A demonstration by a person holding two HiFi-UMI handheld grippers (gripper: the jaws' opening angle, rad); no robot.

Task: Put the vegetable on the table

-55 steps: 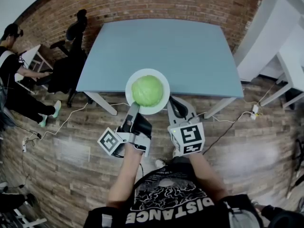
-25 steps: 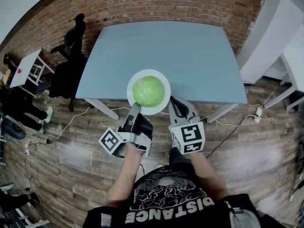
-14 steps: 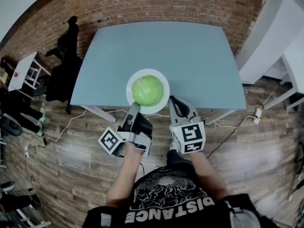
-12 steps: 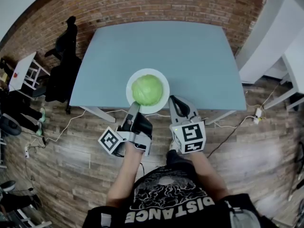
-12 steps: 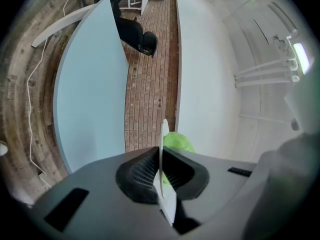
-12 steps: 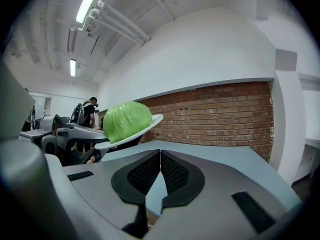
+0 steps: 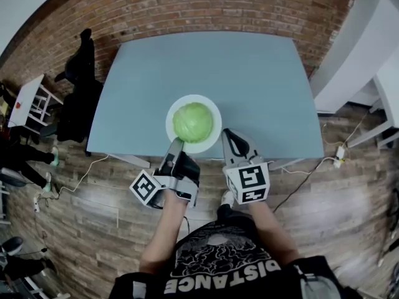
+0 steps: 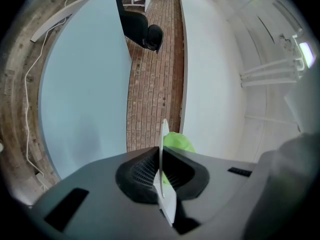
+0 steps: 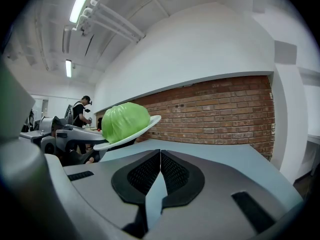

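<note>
A round green cabbage [image 7: 193, 121] rests on a white plate [image 7: 213, 139], held in the air over the near edge of the blue-grey table [image 7: 249, 73]. My left gripper [image 7: 175, 144] is shut on the plate's near-left rim. In the left gripper view the plate [image 8: 163, 144] stands edge-on between the jaws, the cabbage [image 8: 177, 142] behind it. My right gripper [image 7: 227, 134] is shut and holds nothing, just right of the plate. The right gripper view shows the closed right gripper [image 9: 160, 156], with the cabbage [image 9: 123, 122] and plate [image 9: 147, 123] up to its left, above the tabletop.
A brick wall [image 7: 218, 5] runs behind the table. A black office chair [image 7: 78, 86] and a small white desk [image 7: 22, 98] stand at the left, white furniture [image 7: 368, 48] at the right. Cables [image 7: 68, 182] trail over the wood floor. A person [image 9: 80, 111] stands far off.
Both grippers and the plate have come forward: the plate now lies mostly over the table's near edge instead of hanging in front of it. The left gripper's hold is unchanged.
</note>
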